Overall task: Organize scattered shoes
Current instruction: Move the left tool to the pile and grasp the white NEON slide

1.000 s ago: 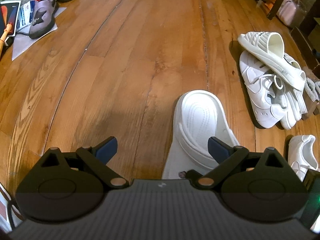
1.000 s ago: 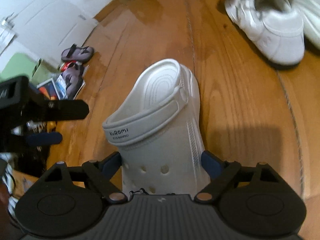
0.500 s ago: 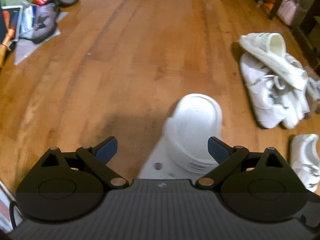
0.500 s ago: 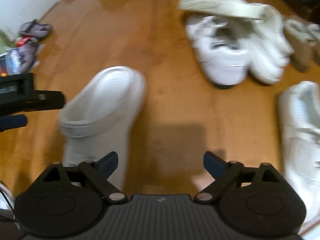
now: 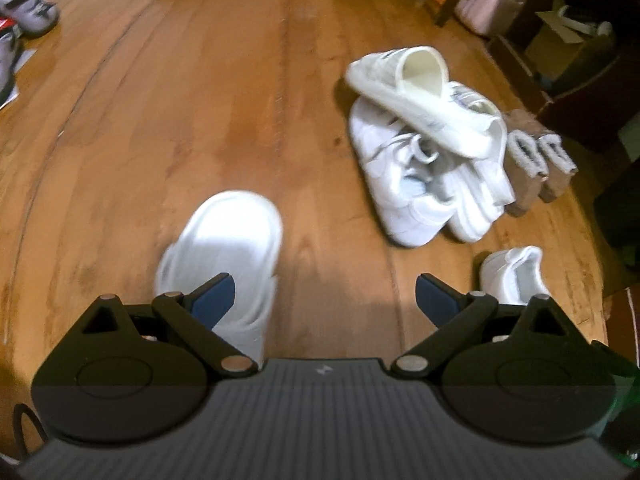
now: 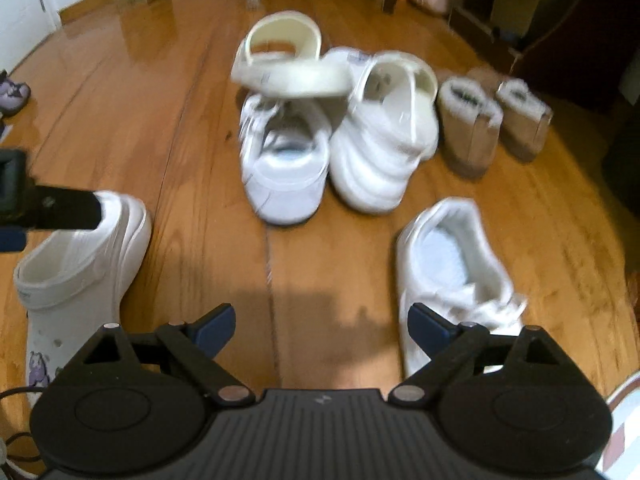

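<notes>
- My right tongs (image 6: 320,326) are opening over bare floor; left tongs (image 5: 325,300) apart, empty.
- White clog (image 6: 80,264) stands lower left: light, stiff foam; I'd pinch its heel strap.

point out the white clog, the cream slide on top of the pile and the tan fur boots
white clog (image 6: 86,256), right wrist view, on its side wall
cream slide (image 6: 292,78), right wrist view, on its sole edge
tan fur boots (image 6: 470,140), right wrist view, on the nearer boot's shaft
</notes>
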